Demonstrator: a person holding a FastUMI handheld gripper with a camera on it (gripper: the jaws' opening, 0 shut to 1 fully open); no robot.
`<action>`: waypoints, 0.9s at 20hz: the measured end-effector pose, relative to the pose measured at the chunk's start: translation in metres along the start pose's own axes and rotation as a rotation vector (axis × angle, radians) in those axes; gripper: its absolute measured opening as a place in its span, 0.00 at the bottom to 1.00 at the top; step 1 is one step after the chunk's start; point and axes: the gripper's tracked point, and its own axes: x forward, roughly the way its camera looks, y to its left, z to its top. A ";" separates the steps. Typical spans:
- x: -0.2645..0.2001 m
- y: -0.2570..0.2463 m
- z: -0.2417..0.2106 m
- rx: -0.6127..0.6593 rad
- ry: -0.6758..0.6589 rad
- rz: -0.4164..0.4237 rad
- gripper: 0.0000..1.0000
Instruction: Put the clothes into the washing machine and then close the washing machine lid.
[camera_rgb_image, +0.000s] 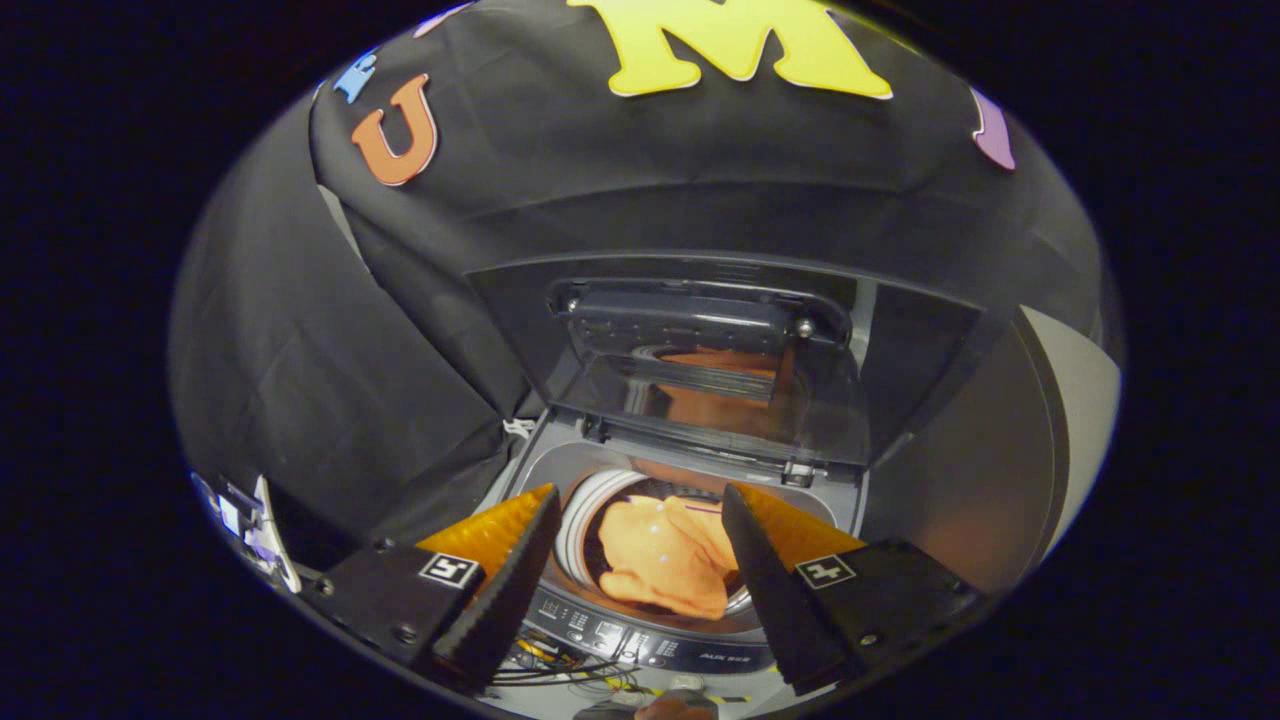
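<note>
An orange garment (665, 555) lies crumpled inside the drum of a top-loading washing machine (690, 640), just ahead of and below my fingers. The machine's dark lid (720, 370) stands raised upright behind the drum, and its glossy inner face mirrors the orange cloth. My gripper (640, 505) hovers above the drum opening, open, with nothing between its fingers. The garment shows through the gap between them.
The machine's control panel (620, 635) runs along its front edge beneath my fingers. Loose cables (560, 665) lie just in front of it. Black cloth walls surround the machine, and a pale panel (1085, 410) stands to the right.
</note>
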 end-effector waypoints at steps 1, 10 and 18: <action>-0.001 0.002 0.000 -0.001 0.001 0.003 0.98; -0.003 0.005 0.003 -0.018 -0.009 -0.010 0.98; -0.028 0.027 0.044 -0.067 -0.107 0.039 0.98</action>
